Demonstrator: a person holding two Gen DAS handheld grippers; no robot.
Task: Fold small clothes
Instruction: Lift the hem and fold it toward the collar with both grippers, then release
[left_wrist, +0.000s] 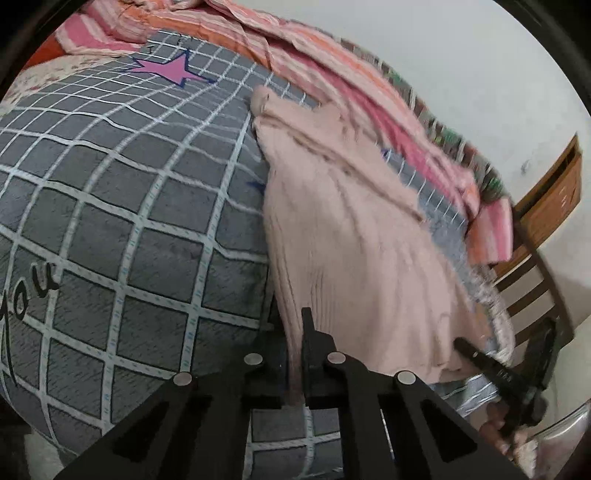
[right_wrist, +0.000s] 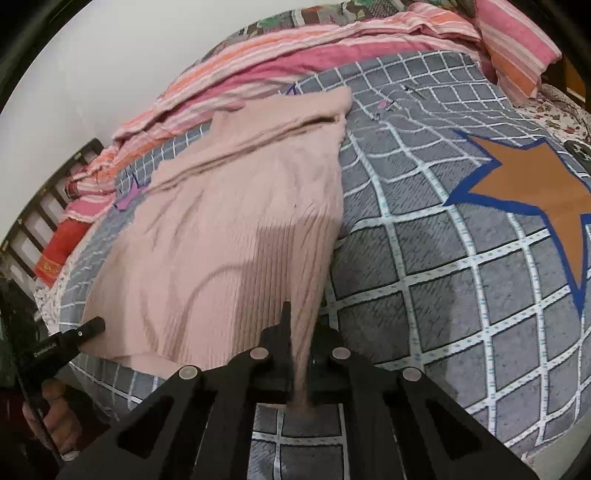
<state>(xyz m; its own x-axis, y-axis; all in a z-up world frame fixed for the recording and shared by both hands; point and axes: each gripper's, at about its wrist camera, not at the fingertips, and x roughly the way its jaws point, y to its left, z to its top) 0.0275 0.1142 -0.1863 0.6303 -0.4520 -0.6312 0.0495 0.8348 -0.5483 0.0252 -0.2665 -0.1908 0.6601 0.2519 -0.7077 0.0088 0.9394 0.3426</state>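
Pale pink ribbed sweater lies spread, hem lifted.

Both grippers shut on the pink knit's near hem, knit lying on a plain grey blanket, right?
Not plain: the blanket is grey with a white grid and stars, as the right wrist view shows. Both the left gripper and right gripper are shut on the knit's near hem.
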